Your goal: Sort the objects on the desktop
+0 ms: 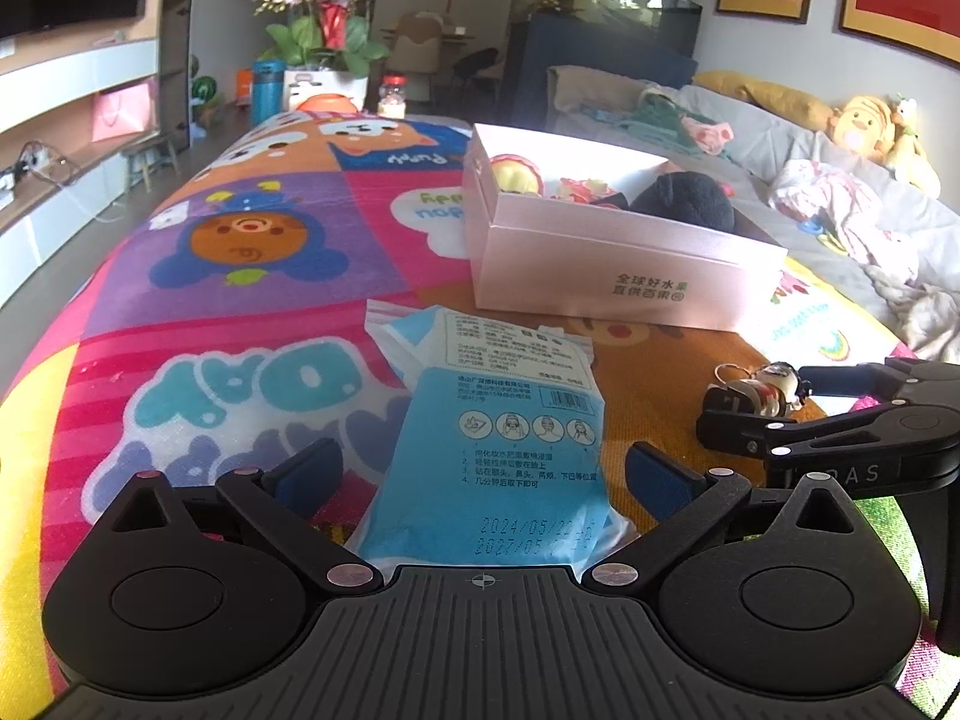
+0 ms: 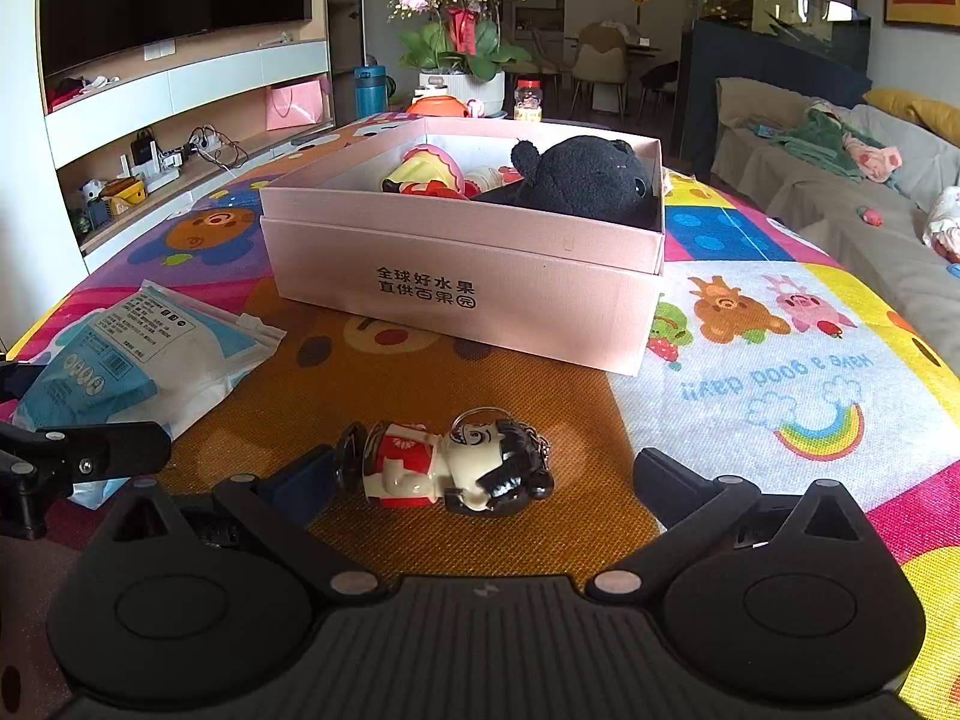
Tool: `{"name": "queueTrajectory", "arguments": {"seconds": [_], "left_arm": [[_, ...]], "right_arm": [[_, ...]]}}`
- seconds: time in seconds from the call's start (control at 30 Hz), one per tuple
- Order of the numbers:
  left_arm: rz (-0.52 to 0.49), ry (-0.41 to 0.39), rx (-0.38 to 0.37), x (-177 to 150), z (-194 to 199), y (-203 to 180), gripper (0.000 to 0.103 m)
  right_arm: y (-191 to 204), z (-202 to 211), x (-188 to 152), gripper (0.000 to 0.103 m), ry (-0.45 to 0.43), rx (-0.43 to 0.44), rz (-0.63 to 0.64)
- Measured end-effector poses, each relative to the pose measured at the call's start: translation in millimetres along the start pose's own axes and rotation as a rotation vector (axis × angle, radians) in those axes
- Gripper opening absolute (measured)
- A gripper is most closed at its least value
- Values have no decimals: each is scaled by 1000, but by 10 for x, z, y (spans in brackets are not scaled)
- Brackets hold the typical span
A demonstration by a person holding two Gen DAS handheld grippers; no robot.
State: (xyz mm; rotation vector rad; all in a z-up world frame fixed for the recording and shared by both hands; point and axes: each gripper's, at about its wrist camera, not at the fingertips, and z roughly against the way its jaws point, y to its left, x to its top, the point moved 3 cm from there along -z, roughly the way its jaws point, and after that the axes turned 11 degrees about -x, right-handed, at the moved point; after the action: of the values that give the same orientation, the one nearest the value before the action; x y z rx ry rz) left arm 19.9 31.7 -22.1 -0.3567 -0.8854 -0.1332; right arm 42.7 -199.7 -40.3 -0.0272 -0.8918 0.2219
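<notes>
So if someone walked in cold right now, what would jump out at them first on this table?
Probably the open pink cardboard box in the middle of the bright cartoon-print tablecloth, with a black plush toy already inside. In front of it, the small red-and-white figurine keychain lies on its side between the open right gripper fingers. To its left, the blue-and-white plastic packet lies flat between the open left gripper fingers.

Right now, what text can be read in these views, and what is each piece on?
"全球好水果 直供百果园": front of the pink box.
"2024/05/2…", "2027/05…": blue packet; its fine print is too small.
"Have a good day!!", upside down: tablecloth.
"DAY", upside down: the tablecloth, left view.
"…DAS": right gripper, partly cut off.
</notes>
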Motion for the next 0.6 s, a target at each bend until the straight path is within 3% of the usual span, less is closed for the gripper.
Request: {"name": "queueTrajectory", "arguments": {"seconds": [0.6], "left_arm": [[-3, 6, -4, -2, -11, -4, 103]], "right_arm": [[0, -4, -1, 103, 0, 0, 0]]}}
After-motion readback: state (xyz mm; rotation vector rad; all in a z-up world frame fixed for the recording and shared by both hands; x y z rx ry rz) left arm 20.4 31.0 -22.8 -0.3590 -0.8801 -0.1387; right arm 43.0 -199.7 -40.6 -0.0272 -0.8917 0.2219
